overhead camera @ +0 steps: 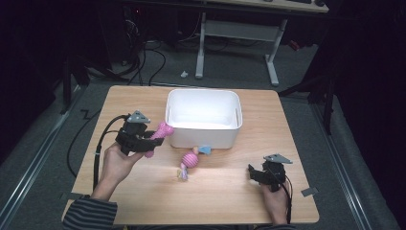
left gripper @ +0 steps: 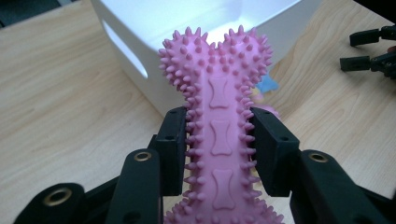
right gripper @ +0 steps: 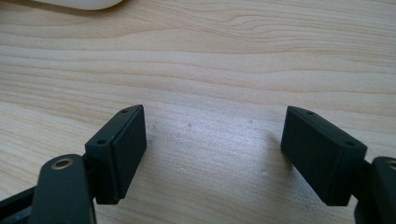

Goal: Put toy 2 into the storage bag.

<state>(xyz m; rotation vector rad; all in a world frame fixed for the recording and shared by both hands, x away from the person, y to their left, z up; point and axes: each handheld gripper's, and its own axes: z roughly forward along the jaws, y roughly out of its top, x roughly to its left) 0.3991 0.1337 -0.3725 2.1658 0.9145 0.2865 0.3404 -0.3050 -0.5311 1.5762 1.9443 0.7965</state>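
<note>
A pink spiky bone-shaped toy [left gripper: 218, 107] is clamped across its shaft by my left gripper [left gripper: 218, 149], which is shut on it. In the high view the bone toy [overhead camera: 161, 132] is held above the table just left of the white bin [overhead camera: 203, 118], its head near the bin's front left corner. A small pink and yellow toy [overhead camera: 189, 163] lies on the wood in front of the bin, with a small blue piece [overhead camera: 206, 150] beside it. My right gripper [overhead camera: 252, 173] rests open at the table's right front, with bare wood between its jaws [right gripper: 212, 149].
The white bin's inside looks bare. The wooden table [overhead camera: 143, 201] ends close to the hands at the front. A desk frame [overhead camera: 273, 57] and cables [overhead camera: 143, 57] stand on the floor beyond the far edge.
</note>
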